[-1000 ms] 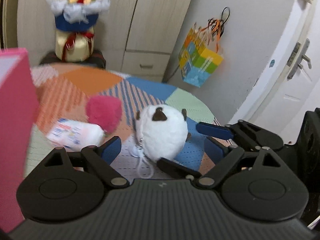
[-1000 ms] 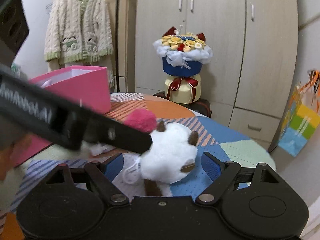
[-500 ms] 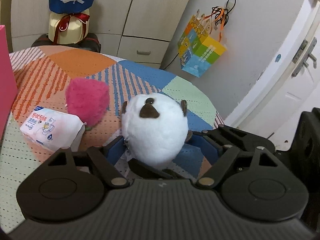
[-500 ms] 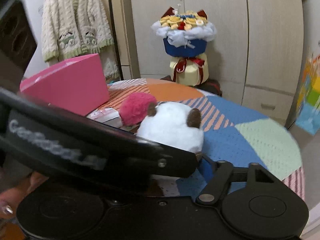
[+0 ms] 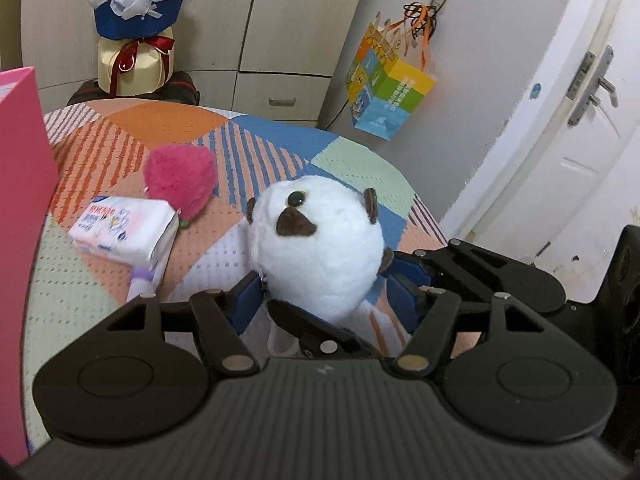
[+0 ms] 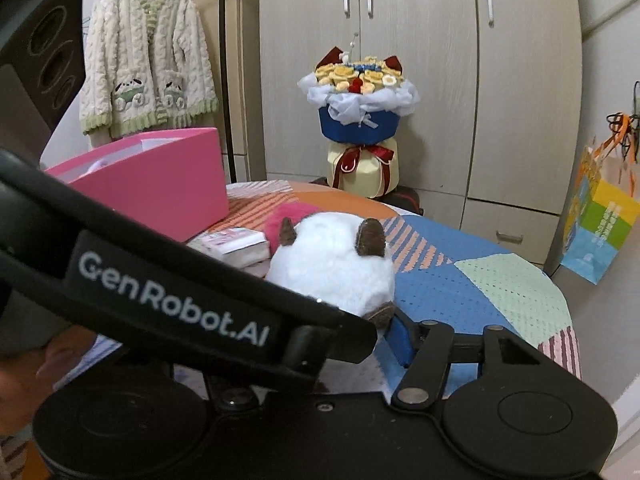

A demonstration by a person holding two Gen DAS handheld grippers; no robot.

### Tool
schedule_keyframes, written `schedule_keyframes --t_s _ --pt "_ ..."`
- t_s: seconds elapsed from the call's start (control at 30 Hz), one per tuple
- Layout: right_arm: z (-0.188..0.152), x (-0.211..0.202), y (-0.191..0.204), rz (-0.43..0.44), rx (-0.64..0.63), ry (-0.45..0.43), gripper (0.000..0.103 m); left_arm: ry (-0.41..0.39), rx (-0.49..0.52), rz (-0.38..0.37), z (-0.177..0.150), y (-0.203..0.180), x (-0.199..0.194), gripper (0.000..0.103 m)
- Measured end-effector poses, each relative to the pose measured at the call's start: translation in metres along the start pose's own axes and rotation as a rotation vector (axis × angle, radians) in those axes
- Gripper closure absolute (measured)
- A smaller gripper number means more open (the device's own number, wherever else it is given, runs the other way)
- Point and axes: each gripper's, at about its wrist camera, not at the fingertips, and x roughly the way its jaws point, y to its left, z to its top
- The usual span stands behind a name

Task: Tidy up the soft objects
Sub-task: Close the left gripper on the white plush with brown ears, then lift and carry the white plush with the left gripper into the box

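Observation:
A round white plush toy [image 5: 316, 256] with brown ears sits between the blue pads of my left gripper [image 5: 326, 291]. Those jaws are closing, and the left pad [image 5: 250, 300] presses its side. My right gripper [image 5: 360, 298] comes in from the right, its jaws closing on the same toy, with one finger under it and one against its brown foot. In the right wrist view the plush toy [image 6: 332, 268] touches the right pad [image 6: 400, 340]. The left tool's black casing [image 6: 172, 292] hides the other finger. A pink plush [image 5: 180, 180] and a tissue pack [image 5: 124, 228] lie behind.
A pink box [image 6: 160, 184] stands at the left on the round table's patchwork cloth [image 5: 160, 128]. Beyond the table stand a bouquet [image 6: 360, 120] and wardrobes, with a colourful gift bag [image 5: 388, 92] on the wall and a door [image 5: 580, 140] at right. A hand [image 6: 24, 380] shows low left.
Both grippers have moved in around the white plush toy and their jaws have narrowed onto it. The left tool's casing now covers more of the right wrist view.

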Motion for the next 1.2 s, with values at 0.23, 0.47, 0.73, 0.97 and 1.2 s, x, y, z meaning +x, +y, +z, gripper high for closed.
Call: schedule_keyframes --t_s 0.23,0.47,0.73,0.97,1.2 --pt "-0.007 -0.037 0.031 -0.045 0.022 -0.019 0.037 0.032 0.062 -0.065 -0.018 -0.007 -0.04 0.037" --pt "-0.009 -0.072 0.057 -0.055 0.091 -0.002 0.037 0.024 0.114 -0.088 -0.041 -0.013 -0.079 0.038" --pt "-0.016 -0.09 0.08 -0.081 0.132 0.023 0.037 0.054 0.115 -0.117 -0.059 -0.013 -0.109 0.038" --pt "-0.012 -0.117 0.111 -0.058 0.06 0.057 0.037 0.061 0.098 -0.153 -0.079 -0.006 -0.154 0.038" --pt "0.003 -0.131 0.145 -0.023 0.049 0.082 0.037 0.032 0.061 -0.145 -0.081 0.012 -0.194 0.038"
